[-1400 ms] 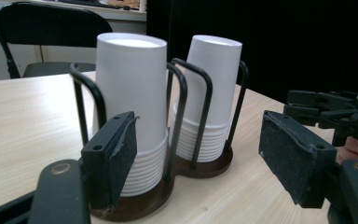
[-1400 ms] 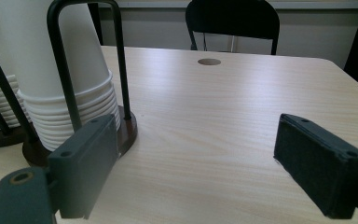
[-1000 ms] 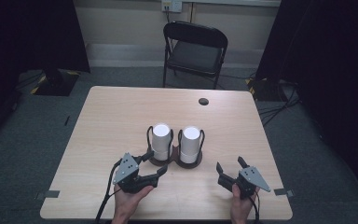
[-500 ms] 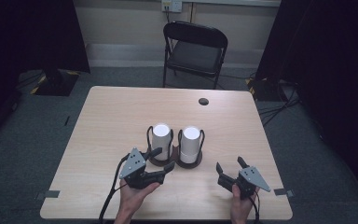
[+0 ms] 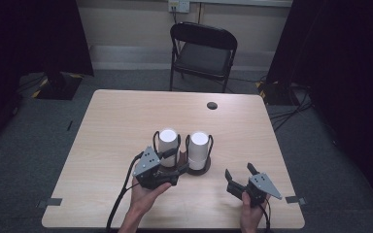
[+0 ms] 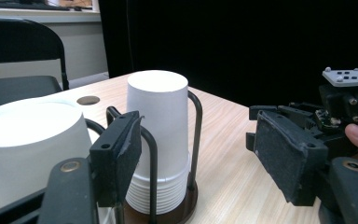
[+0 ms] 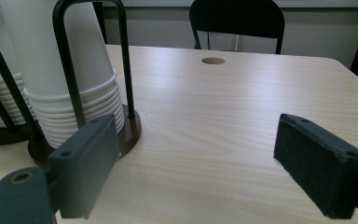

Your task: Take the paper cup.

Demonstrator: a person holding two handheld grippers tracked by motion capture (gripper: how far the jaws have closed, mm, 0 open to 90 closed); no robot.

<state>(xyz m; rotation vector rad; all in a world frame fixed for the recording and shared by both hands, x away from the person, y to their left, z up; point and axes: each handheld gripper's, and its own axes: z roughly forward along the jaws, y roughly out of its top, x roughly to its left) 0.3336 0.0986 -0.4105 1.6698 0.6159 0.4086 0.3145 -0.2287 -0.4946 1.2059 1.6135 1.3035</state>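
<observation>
— What's different now?
— The left gripper is up off its earlier spot near the table edge, now forward and right, at the foot of the left cup stack.
— Jaws?
— They have just been closing; the wire stand's bar sits between them, though a firm pinch isn't clear.

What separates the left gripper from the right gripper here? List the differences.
The left gripper sits against the base of the left cup stack, while the right gripper is over bare table, apart from both stacks. The left gripper's jaws have just been closing and stand somewhat narrower, while the right gripper's jaws gape wide. Both are black, hand-held, and grip nothing.
</observation>
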